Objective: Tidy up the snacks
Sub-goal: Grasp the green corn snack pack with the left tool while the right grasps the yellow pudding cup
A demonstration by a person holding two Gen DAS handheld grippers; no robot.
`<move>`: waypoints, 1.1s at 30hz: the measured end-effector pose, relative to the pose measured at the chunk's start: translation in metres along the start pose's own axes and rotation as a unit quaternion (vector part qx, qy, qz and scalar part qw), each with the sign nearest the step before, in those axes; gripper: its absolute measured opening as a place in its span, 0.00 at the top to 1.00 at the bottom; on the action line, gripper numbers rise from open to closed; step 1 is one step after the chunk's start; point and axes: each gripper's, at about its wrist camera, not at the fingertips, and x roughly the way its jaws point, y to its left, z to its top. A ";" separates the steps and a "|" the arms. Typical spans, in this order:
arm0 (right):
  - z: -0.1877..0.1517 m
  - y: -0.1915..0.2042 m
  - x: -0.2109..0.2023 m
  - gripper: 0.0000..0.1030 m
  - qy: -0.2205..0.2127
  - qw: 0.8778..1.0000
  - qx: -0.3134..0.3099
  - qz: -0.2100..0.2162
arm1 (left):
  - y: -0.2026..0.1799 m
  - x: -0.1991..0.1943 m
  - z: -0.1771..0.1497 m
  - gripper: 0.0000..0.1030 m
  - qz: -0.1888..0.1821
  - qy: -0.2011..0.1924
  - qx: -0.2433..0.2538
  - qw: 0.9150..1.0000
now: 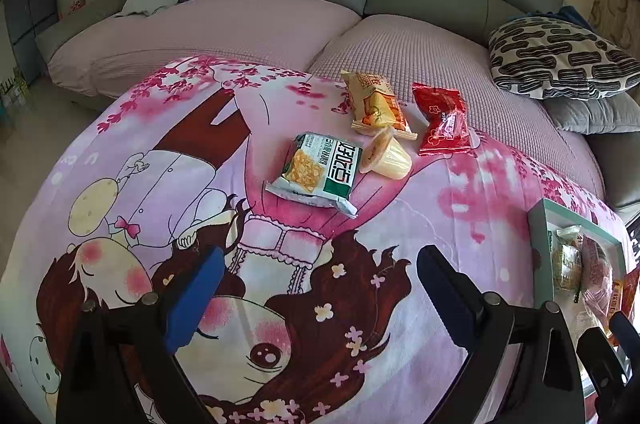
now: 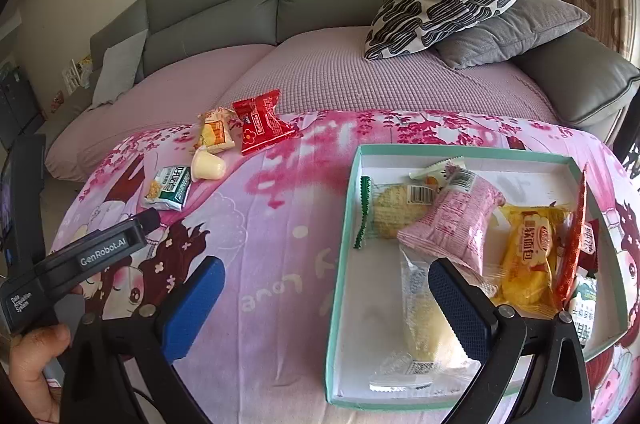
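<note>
Left wrist view: left tongs (image 1: 320, 288) spread wide, nothing between the pads, hovering over the cartoon-print pink cloth (image 1: 168, 183) that covers the worktop. Ahead of them, four loose snacks in a tight cluster — a green-and-white cracker packet (image 1: 318, 169) nearest, a small yellow jelly cup (image 1: 386, 155) lying on its side and touching the packet's far corner, an orange-yellow wrapped cake (image 1: 376, 103) behind the cup, and a red packet (image 1: 442, 121) just beside that to the right. The teal-rimmed box (image 1: 538, 236) shows at the right edge, already carrying several packets. Right wrist view: right tongs (image 2: 324, 298) also open and empty, one pad over the cloth, the other over the box interior above a clear-wrapped pale cake (image 2: 424, 320). The box (image 2: 344, 236) holds that cake, a round biscuit in a green-edged wrapper (image 2: 394, 212), a pink packet (image 2: 460, 224), a yellow packet (image 2: 528, 256) and more against the right wall. The left tool body and the hand (image 2: 36, 356) gripping it appear at lower left. Judgement: collection is partway done — the step in hand looks like reaching for the next loose snack. Next move calls for the left tongs to advance to the cracker packet, straddle its flat edges without nudging the jelly cup, then carry it rightward into free floor space in the box.
</note>
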 end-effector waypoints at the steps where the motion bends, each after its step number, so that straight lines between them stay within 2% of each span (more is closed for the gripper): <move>1: 0.004 0.003 0.003 0.00 0.000 1.000 0.003 0.005 | 0.001 0.003 0.004 0.06 -0.001 0.002 -0.001 1.000; 7: 0.028 0.025 0.027 0.01 0.003 0.999 0.013 0.033 | 0.004 0.028 0.022 0.06 -0.009 0.021 0.012 1.000; 9: 0.038 0.032 0.040 0.05 0.012 0.998 0.024 0.055 | 0.007 0.037 0.029 0.06 -0.017 0.028 0.010 0.999; 13: 0.061 0.047 0.077 0.17 0.042 0.992 0.044 0.108 | 0.009 0.052 0.040 0.18 -0.032 0.038 0.015 0.999; 17: 0.078 0.064 0.112 0.24 0.073 0.985 0.055 0.143 | 0.013 0.065 0.045 0.20 -0.038 0.047 0.020 0.998; 19: 0.083 0.073 0.127 0.29 0.086 0.984 0.054 0.148 | 0.016 0.069 0.048 0.31 -0.042 0.050 0.020 0.998; 20: 0.085 0.077 0.134 0.31 0.094 0.983 0.051 0.149 | 0.017 0.071 0.049 0.33 -0.045 0.052 0.020 0.997; 26: 0.089 0.100 0.164 0.40 0.121 0.979 0.041 0.159 | 0.016 0.074 0.052 0.33 -0.056 0.049 0.028 0.997; 33: 0.087 0.113 0.184 0.57 0.140 0.978 0.030 0.154 | 0.013 0.082 0.053 0.36 -0.059 0.053 0.033 0.996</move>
